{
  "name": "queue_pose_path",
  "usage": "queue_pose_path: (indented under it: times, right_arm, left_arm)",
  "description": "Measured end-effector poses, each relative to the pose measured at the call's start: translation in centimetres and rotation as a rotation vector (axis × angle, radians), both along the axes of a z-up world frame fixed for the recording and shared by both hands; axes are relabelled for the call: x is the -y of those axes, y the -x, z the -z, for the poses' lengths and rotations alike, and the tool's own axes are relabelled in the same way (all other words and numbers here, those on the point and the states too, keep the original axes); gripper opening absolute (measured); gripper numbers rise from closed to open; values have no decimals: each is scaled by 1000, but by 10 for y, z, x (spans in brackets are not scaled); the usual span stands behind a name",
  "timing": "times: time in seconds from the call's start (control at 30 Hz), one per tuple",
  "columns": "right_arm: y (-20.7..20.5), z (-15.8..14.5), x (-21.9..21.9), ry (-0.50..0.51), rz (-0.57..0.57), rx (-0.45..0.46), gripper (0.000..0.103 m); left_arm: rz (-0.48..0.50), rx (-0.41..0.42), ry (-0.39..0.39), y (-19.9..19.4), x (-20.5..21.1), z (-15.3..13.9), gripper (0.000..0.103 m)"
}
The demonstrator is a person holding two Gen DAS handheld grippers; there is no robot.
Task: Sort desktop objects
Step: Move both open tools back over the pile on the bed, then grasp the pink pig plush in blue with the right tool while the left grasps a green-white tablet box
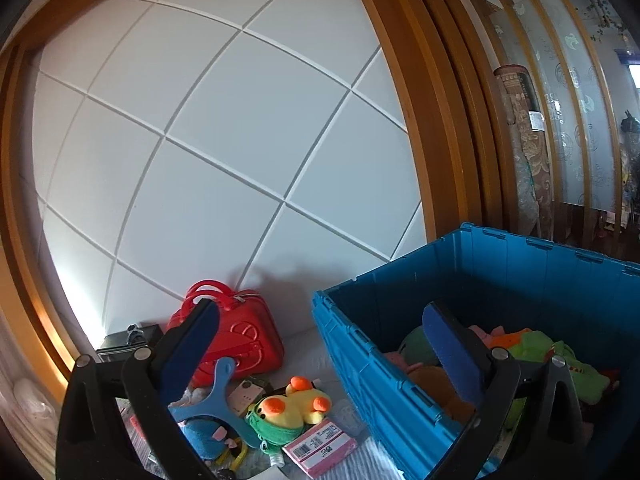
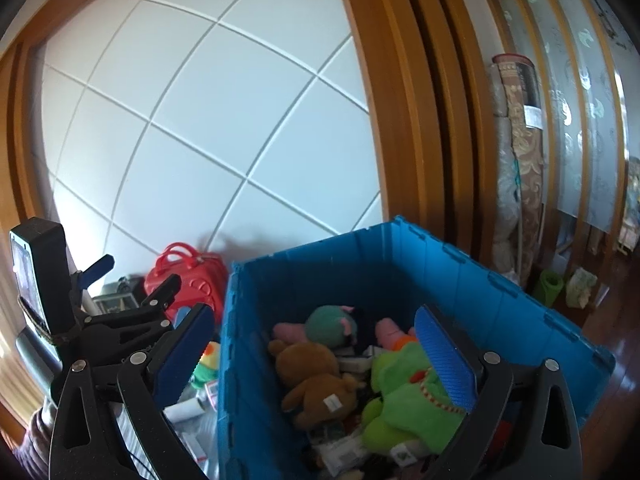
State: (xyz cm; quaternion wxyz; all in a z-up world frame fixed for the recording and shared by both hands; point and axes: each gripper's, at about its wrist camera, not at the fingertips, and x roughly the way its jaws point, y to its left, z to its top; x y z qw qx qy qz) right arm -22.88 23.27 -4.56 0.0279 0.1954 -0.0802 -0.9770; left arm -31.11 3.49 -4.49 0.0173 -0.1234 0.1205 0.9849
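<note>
From the left wrist view, the left tongs [image 1: 320,360] stand released and wide apart, with nothing between the pads. The blue crate [image 1: 360,344] serves as the landmark: its near corner rises between the two fingers, one finger outside its left wall and the other over its inside. On the surface left of the crate lie the unsorted things: a yellow duck plush [image 1: 296,402] just beside the crate's left wall, a pink packet [image 1: 320,446] in front of it, a blue flat tool [image 1: 216,394] further left, and a red case [image 1: 236,336] against the white panelled wall, well left of the crate.

From the right wrist view, the right tongs [image 2: 316,360] are likewise released and empty, their fingers spanning the crate's left wall [image 2: 236,344]. Inside the crate rest a brown bear plush [image 2: 316,380], a green plush [image 2: 404,392] beside it and a teal plush [image 2: 332,326] toward the far wall. The left tool's body [image 2: 120,328] sits left of the crate.

The likely risk is collision: either finger could catch the crate's wall as it swings toward the clutter, shoving the crate. The two tools are also near each other and could knock together. Among such tightly packed things, a wide grasp could catch the packet along with the duck.
</note>
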Motion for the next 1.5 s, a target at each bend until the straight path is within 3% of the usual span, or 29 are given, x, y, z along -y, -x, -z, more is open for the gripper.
queue_pose_path:
  times: [0.5,0.63,0.83,1.0,1.13,1.37,1.5]
  right_arm:
    - [-33,-8,87,7,-45,-33,102]
    - [-34,-7,129,7,-62,-28,102]
    - [-29,14,210,-3,-112,-14,102]
    - [-9,46,267,-13,-154,36,102]
    - [18,70,295,-29,-187,101,102]
    - [79,85,314,-66,-247,130,102]
    - [124,109,331,-83,-324,194,102]
  left_arm:
    - [-109,-30,-44,-54,138,0,103]
    - [-142,-37,-41,-62,192,-1,103]
    - [-278,-48,15,-78,306,17,103]
    - [-400,-21,54,-76,397,45,103]
    - [-481,49,11,-58,450,66,103]
    - [-549,85,-60,-28,482,87,103]
    - [-554,108,-85,-4,490,102,103]
